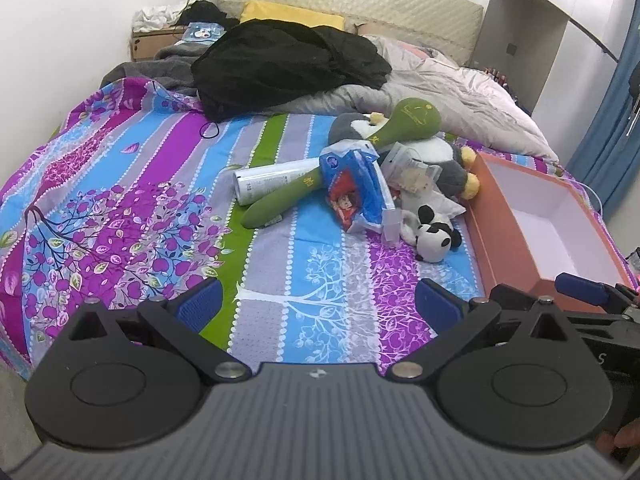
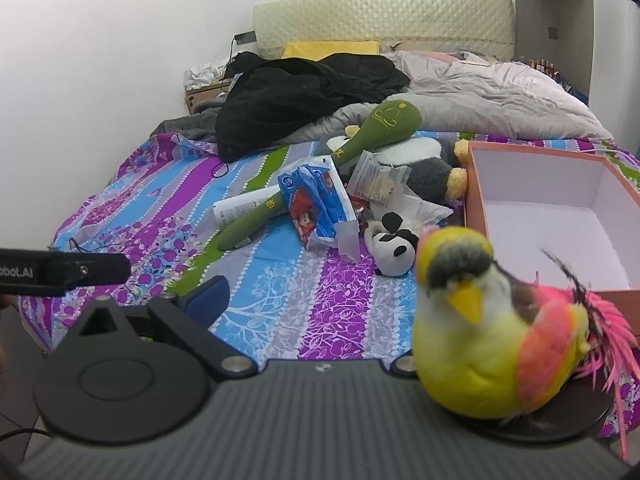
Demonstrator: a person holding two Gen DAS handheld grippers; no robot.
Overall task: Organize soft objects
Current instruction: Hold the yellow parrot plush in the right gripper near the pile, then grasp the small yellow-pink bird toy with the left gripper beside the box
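Bedding in purple, blue and green stripes covers the bed (image 1: 132,184), with a padded headboard (image 1: 360,4) along the top of both views and a black garment (image 1: 288,64) heaped at upper centre.

At the lower left and centre of the left wrist view, the left gripper (image 1: 318,300) hangs over bare bedding with its blue pads wide apart and nothing between them. Further right, at mid frame, the soft things lie in a loose pile: a long green plush (image 1: 352,152) lies across a white tube (image 1: 276,184), a blue wipes packet (image 1: 356,188) rests on top of it, a grey and white penguin toy (image 1: 444,160) lies behind, and a small panda plush (image 1: 434,236) sits nearest the camera. Just right of the pile stands an open orange box (image 1: 504,240), empty inside.

In the right wrist view, a yellow and pink bird toy (image 2: 492,328) fills the lower right, seemingly perched on the body of the right gripper (image 2: 320,300) and hiding its right finger. Only the left blue pad shows, so I cannot tell how far that gripper is open, nor whether it grips the bird.

The risk, as I judge it, lies with the bird: if it merely rests there, any tilt toward the box could drop it onto the bedding. In the pile, pulling the green plush would likely drag the packet and tube along.
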